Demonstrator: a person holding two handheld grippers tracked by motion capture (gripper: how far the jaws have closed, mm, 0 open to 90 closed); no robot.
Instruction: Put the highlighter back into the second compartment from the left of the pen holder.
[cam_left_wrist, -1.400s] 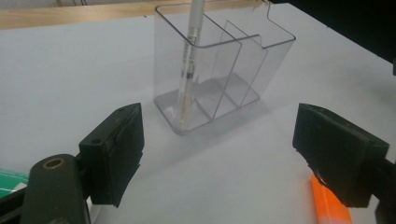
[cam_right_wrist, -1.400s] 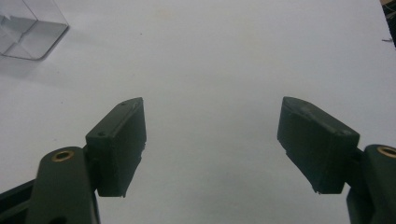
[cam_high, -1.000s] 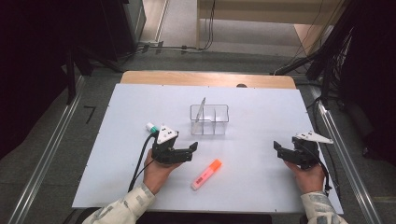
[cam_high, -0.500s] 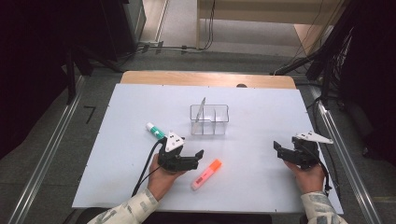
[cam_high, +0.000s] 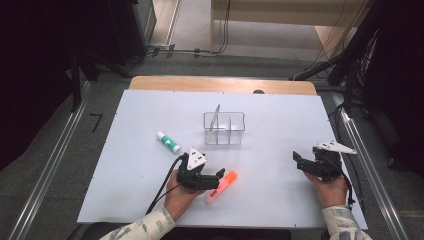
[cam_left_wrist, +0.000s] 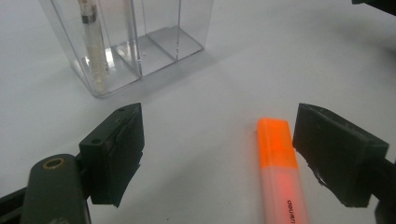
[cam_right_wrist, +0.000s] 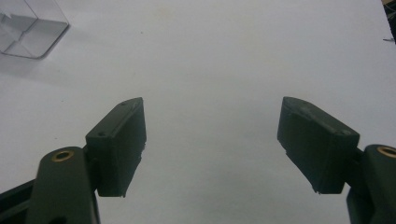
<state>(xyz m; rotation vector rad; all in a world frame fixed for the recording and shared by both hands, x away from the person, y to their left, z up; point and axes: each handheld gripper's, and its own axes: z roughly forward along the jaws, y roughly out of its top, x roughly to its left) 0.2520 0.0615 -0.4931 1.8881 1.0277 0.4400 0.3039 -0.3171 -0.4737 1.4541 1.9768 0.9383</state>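
Broadly, the white desk is the biggest thing before me, and it carries few things, spread well apart. Near its middle stands the clear organizer, a see-through box split into compartments; one end compartment holds a slim pen leaning upright, and the others that I can see look bare. My guess is that loose stationery goes in there, which would explain why it sits in the middle within reach of both hands.

My right gripper rests out at the right side of the desk, jaws wide with only bare white surface between them. I judge it is parked there to stay out of the way.

My left gripper is the one working. It sits low over the desk near the front edge, jaws spread wide and holding nothing. The orange highlighter lies flat on the desk inside that gap, but not centred: it is just beside the jaw on the right side of the left gripper view and well clear of the other one. Neither pad touches it. I keep the jaws this wide, I think, so they can straddle its barrel.

Smallest, a green-and-white glue stick lies on its side left of the organizer, apart from both grippers.
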